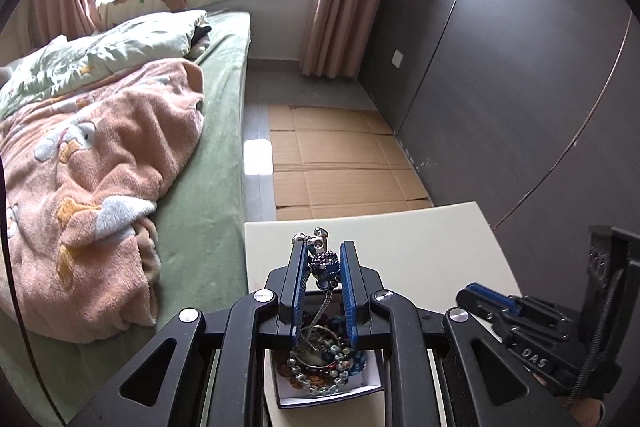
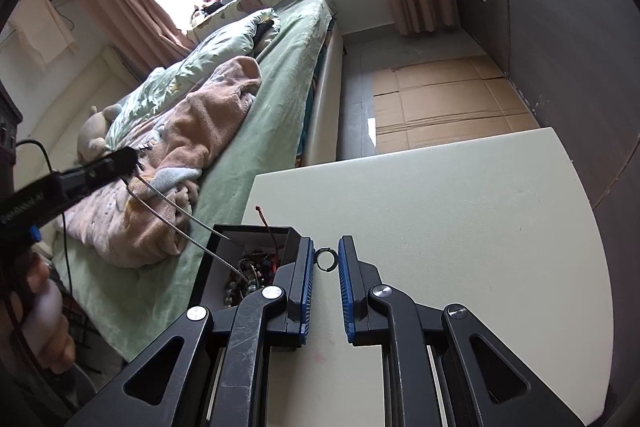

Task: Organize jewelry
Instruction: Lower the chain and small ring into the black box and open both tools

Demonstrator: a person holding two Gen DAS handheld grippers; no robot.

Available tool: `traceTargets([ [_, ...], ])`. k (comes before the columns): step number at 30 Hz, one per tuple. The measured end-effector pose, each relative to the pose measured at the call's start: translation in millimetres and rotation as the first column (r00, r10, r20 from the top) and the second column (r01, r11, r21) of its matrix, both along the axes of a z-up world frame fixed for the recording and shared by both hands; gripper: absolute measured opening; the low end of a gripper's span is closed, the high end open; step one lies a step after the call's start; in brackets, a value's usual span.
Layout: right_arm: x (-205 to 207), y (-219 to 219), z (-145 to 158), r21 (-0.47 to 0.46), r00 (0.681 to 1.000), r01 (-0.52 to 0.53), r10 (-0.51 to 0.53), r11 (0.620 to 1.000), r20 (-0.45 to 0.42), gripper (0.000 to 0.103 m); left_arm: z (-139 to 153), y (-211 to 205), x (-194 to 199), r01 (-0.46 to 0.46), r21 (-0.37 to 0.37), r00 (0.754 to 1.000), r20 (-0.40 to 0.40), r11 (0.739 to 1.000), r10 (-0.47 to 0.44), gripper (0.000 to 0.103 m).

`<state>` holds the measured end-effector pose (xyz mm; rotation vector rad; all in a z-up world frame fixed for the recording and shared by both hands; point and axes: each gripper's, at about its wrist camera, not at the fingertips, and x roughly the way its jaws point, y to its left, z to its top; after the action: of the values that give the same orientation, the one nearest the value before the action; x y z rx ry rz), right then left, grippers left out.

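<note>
My left gripper (image 1: 324,259) is shut on a dark beaded pendant (image 1: 327,265), silver clasp sticking out past the tips. Its chain (image 1: 320,311) hangs down into a small box (image 1: 332,397) filled with several beaded bracelets and necklaces (image 1: 320,359). In the right wrist view the left gripper (image 2: 134,157) sits high at the left, and the chain (image 2: 192,223) slants down into the black box (image 2: 208,259). My right gripper (image 2: 326,261) is over the cream table (image 2: 440,227), shut on a small silver ring (image 2: 326,259) at its tips. In the left wrist view the right gripper (image 1: 466,297) is to the right.
A bed with a green sheet (image 1: 208,187) and a pink blanket (image 1: 100,187) borders the table's left edge. Flattened cardboard (image 1: 340,163) lies on the floor beyond it. A dark wardrobe wall (image 1: 500,87) runs along the right. A hand (image 2: 44,327) holds the left gripper.
</note>
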<state>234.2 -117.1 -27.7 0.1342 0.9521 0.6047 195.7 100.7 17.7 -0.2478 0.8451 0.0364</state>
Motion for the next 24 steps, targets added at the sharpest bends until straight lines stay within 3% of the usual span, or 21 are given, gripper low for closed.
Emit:
traceTargets([
  [7, -5.6, 10.0, 5.0, 0.071, 0.999, -0.052, 0.051, 0.996, 0.01, 0.014, -46.6, 16.6, 9.7, -0.025, -0.119, 0.99, -0.142, 0.993, 0.008, 0.021],
  [8, -6.3, 13.3, 5.1, 0.082, 0.998, -0.064, 0.064, 0.995, 0.007, 0.014, -49.7, 18.7, 8.5, -0.032, -0.117, 0.988, -0.151, 0.993, 0.014, 0.032],
  [9, -7.0, 17.1, 4.7, 0.093, 0.997, -0.076, 0.076, 0.993, 0.003, 0.014, -51.8, 20.9, 6.6, -0.038, -0.115, 0.988, -0.153, 0.993, 0.021, 0.052],
  [11, -8.7, 26.7, 2.3, 0.107, 0.995, -0.102, 0.103, 0.989, -0.006, 0.014, -53.2, 28.4, -0.9, -0.054, -0.124, 0.99, -0.137, 0.991, 0.037, 0.077],
  [24, -20.2, 86.9, -15.9, 0.118, 0.976, -0.199, 0.208, 0.973, -0.063, 0.015, -50.8, 67.5, -43.2, -0.135, -0.116, 0.983, -0.141, 0.984, 0.118, 0.079],
])
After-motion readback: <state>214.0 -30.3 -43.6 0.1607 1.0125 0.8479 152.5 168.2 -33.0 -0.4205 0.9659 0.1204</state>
